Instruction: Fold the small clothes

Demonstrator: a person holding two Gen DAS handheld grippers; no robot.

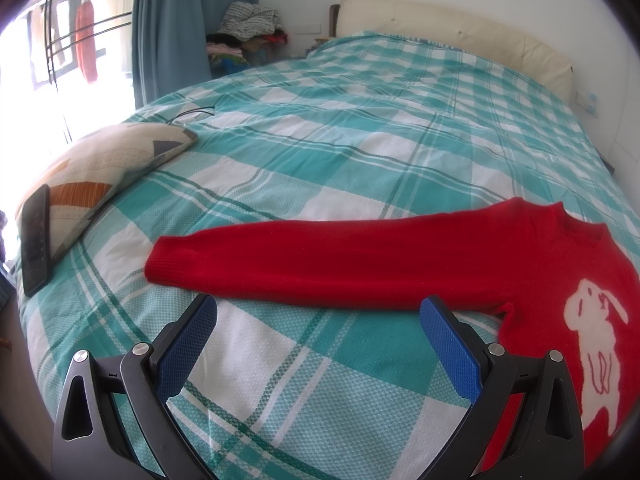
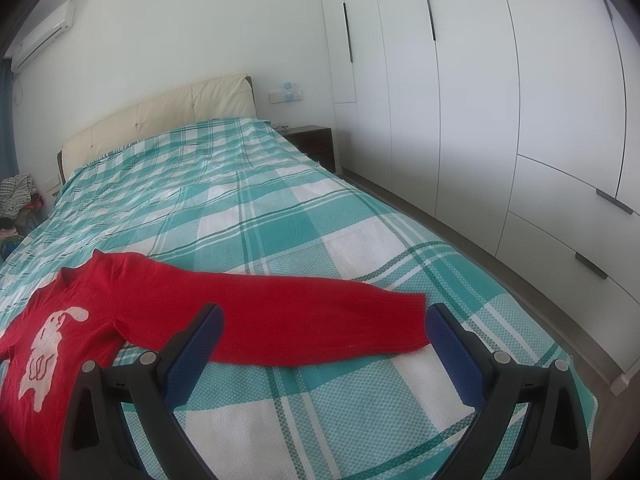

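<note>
Presently both tools stand at the near edge of the bed, each facing one sleeve. The left gripper (image 1: 318, 320) has its blue-padded jaws spread wide with nothing between them; the right gripper (image 2: 324, 328) is spread the same way and equally empty. That wide opening suits a tool about to close on thick knit, in my judgement.

Just beyond the jaws lies the red sweater (image 1: 552, 276), front up, its white rabbit motif (image 1: 596, 344) showing. It rests flat on the teal plaid bedspread (image 1: 360, 152). Each sleeve is laid straight out to its side: the left sleeve (image 1: 320, 260) ends in its cuff beyond the left tool's fingertips, and the right sleeve (image 2: 300, 320) runs across the right tool's gap, its cuff near the right-hand pad. Spread this way the garment presents both sleeves for inward folding, so I judge the fold not yet started.

Further left, a patterned cushion (image 1: 116, 168) sits on the cover with a dark phone (image 1: 36, 240) leaning against it, well apart from the sweater. At the far end stands the cream headboard (image 2: 160, 120).
</note>
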